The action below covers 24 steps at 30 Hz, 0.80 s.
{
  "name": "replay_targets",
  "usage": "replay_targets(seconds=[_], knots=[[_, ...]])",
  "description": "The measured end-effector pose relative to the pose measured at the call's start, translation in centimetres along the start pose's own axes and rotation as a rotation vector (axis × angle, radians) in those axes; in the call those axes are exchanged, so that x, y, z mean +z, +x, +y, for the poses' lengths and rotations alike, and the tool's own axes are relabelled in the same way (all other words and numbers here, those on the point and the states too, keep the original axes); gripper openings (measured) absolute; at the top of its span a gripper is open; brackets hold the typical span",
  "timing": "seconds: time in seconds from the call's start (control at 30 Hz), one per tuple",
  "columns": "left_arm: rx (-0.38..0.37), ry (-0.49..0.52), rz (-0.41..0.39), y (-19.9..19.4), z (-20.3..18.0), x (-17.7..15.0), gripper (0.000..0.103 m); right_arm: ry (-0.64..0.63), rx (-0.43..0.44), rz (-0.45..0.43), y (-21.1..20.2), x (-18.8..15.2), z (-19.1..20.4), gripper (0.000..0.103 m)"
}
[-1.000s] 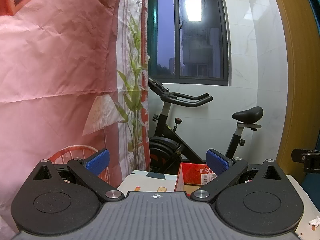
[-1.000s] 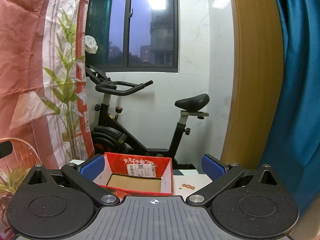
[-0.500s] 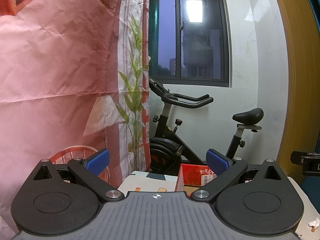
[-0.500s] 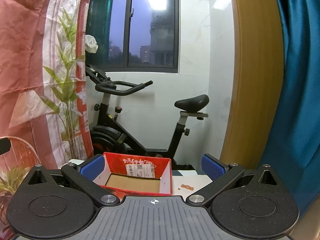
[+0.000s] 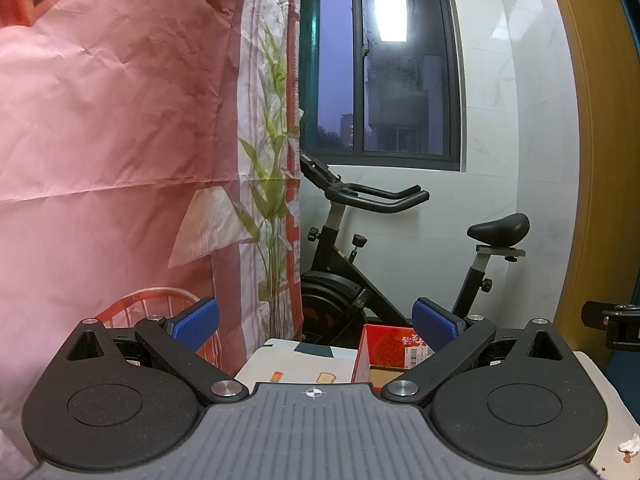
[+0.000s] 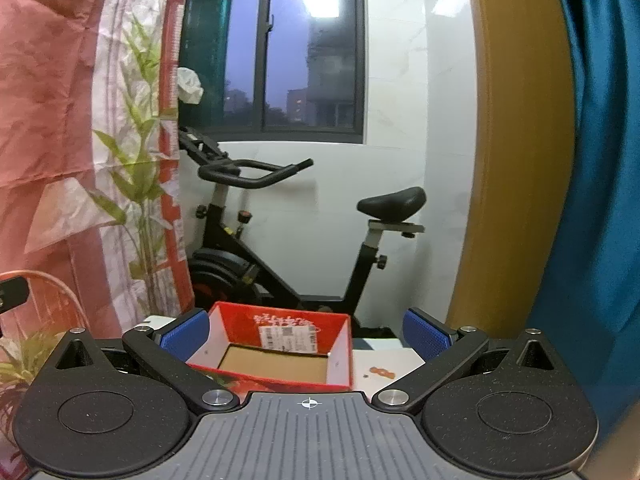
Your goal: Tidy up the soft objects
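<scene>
An open red cardboard box point(image 6: 280, 350) with a bare brown bottom sits on a white table point(image 6: 396, 358); it also shows in the left wrist view point(image 5: 384, 350). My right gripper point(image 6: 306, 330) is open and empty, held level just before the box. My left gripper point(image 5: 316, 326) is open and empty, left of the box above the patterned tablecloth point(image 5: 296, 364). No soft object shows in either view, apart from a small white scrap point(image 5: 630, 446) at the table's right edge.
A black exercise bike point(image 6: 288, 248) stands behind the table under a dark window point(image 6: 276, 48). A pink printed curtain point(image 5: 120, 160) hangs at the left. A wooden frame point(image 6: 516, 140) and blue curtain point(image 6: 600, 200) stand at the right. A small orange crumb point(image 6: 382, 372) lies by the box.
Both views have shifted only slightly; the right gripper has tilted a little toward the box. Both grippers stay open and empty.
</scene>
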State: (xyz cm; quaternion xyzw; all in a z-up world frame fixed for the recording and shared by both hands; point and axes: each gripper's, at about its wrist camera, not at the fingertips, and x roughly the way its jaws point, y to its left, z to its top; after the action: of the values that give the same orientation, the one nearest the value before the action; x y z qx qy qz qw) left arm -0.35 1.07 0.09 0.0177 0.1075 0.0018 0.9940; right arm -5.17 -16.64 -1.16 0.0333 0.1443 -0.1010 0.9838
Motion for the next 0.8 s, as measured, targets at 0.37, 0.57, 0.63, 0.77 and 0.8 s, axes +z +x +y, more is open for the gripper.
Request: replay_targets(seconds=[0.37,0.57,0.63,0.77,0.8], knots=[[0.003,-0.011,0.007,0.4,0.2,-0.2,0.103,0.033,0.076,-0.030,-0.1,-0.1,-0.4,0.103],[-0.003,-0.026,0.033,1.4,0.3,-1.1,0.103,0.015,0.095,-0.074,1.4,-1.7,-0.6,0.103],[-0.013,-0.026,0.042,2.3,0.4,-1.6,0.103,-0.027,0.129,-0.100,2.5,-2.5,-0.5,0.103],[0.021,0.004,0.028,4.8,0.5,-2.4,0.103,-0.043,0.109,-0.094,6.2,-4.5,-0.7,0.103],[0.030,0.019,0.027,5.4,0.5,-2.6,0.103,-0.034,0.116,-0.077,7.2,-5.2,-0.8,0.103]])
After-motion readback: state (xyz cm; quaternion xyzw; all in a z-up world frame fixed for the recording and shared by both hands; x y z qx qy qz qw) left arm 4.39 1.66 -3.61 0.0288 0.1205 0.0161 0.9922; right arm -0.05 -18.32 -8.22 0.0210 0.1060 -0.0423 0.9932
